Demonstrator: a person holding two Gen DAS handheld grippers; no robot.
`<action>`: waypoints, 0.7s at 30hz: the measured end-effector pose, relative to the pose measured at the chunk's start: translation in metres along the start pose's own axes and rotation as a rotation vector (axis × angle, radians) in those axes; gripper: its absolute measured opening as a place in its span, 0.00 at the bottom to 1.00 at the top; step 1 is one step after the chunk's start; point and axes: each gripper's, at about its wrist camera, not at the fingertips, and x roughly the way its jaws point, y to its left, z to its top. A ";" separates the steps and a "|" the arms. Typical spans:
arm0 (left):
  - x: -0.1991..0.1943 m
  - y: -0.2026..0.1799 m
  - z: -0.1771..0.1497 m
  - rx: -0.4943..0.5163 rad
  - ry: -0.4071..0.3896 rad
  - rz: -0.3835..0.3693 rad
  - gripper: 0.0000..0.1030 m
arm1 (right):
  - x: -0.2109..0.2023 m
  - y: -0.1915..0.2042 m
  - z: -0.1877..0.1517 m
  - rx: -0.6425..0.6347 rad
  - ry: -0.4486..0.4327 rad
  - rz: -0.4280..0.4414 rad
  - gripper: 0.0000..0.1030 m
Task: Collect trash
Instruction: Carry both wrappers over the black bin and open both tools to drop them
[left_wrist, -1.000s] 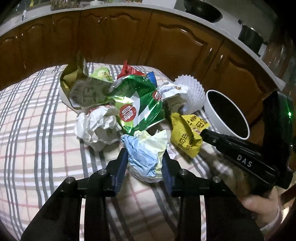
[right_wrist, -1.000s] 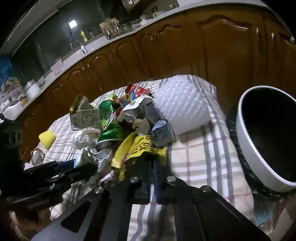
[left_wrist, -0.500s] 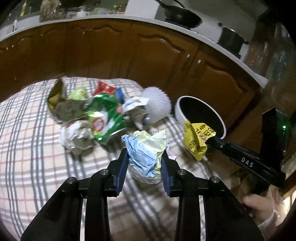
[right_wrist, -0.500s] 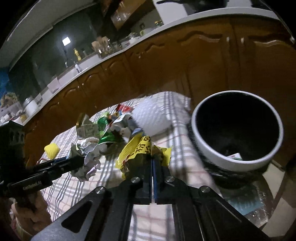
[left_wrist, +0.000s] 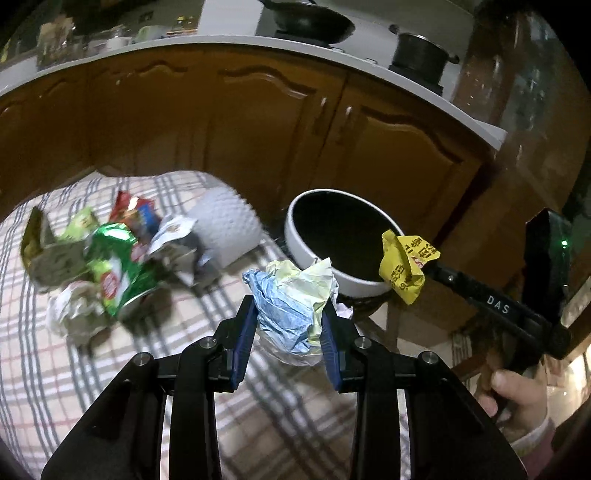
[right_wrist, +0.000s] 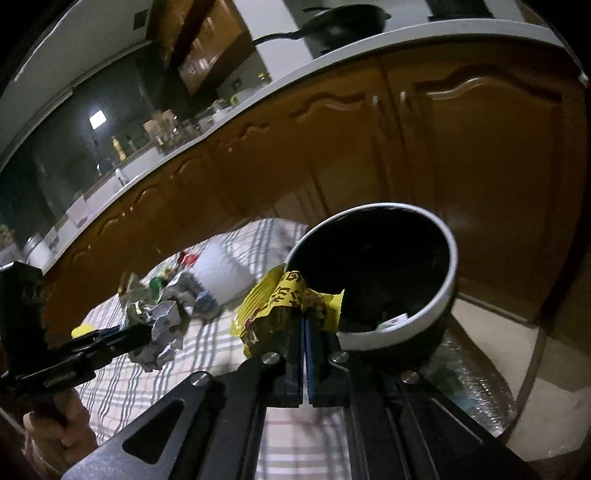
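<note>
Clamping a yellow wrapper (right_wrist: 286, 308) between nearly closed jaws of the right gripper (right_wrist: 303, 325), right at the near rim of the white bin (right_wrist: 448, 280). Pinching a crumpled blue-and-yellow paper wad (left_wrist: 293, 299) in the partly closed left gripper (left_wrist: 290, 332), just beside that bin, above the plaid tablecloth (left_wrist: 55, 369).

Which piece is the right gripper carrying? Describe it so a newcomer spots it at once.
Find the white-rimmed black bin off the edge of the plaid tablecloth. At its rim the right gripper is shut on a crumpled yellow wrapper with dark printed characters. The left gripper holds a blue and pale-yellow paper wad instead.
</note>
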 end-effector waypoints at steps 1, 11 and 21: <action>0.002 -0.002 0.001 0.003 0.001 -0.002 0.30 | -0.001 -0.003 0.001 0.004 -0.003 -0.003 0.00; 0.028 -0.028 0.020 0.052 0.023 -0.026 0.30 | 0.001 -0.028 0.010 0.036 -0.027 -0.030 0.00; 0.067 -0.050 0.050 0.081 0.046 -0.027 0.30 | 0.021 -0.045 0.028 0.026 -0.007 -0.056 0.00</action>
